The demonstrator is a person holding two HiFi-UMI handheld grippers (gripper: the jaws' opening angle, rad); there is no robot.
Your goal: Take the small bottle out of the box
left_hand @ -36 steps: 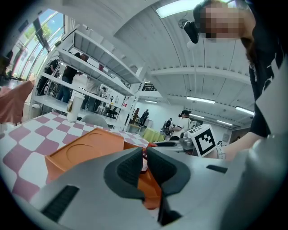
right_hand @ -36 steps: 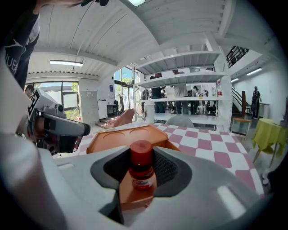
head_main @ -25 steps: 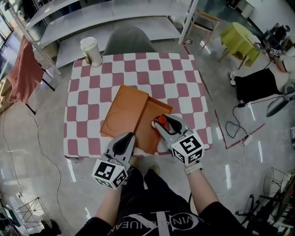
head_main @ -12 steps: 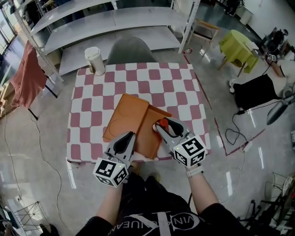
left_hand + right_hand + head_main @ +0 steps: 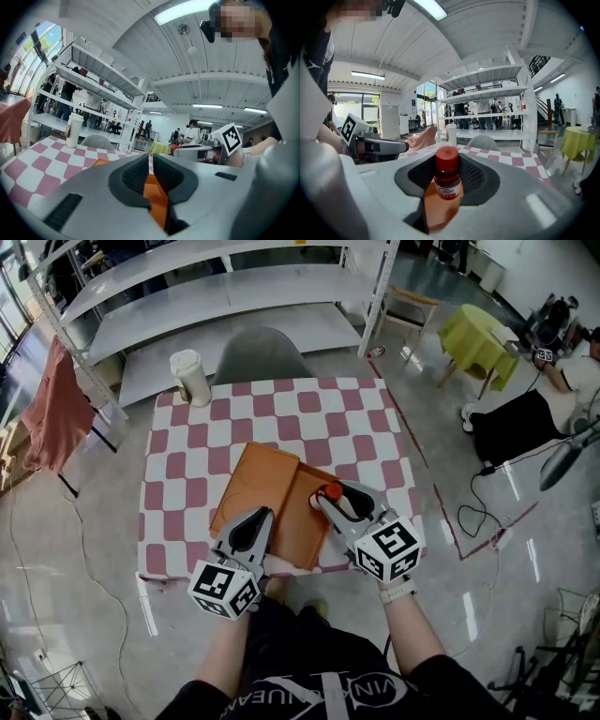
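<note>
A small bottle (image 5: 330, 491) with a red cap stands upright between the jaws of my right gripper (image 5: 334, 499), which is shut on it above the right half of the open orange box (image 5: 267, 486). In the right gripper view the bottle (image 5: 447, 174) sits between the dark pads of the right gripper (image 5: 447, 182), label facing the camera. My left gripper (image 5: 255, 523) hovers over the box's near edge; its jaws are shut, with nothing visible between the pads. In the left gripper view the left gripper (image 5: 151, 165) has orange box surface below it.
The box lies on a red-and-white checkered table (image 5: 187, 437). A lidded paper cup (image 5: 189, 377) stands at the far left corner, a grey chair (image 5: 262, 354) behind the table. White shelving (image 5: 216, 296) runs along the back; a green-covered table (image 5: 480, 338) stands far right.
Both grippers have risen a little above the box, and the bottle has come up with the right one. The box has stayed flat on the table.
</note>
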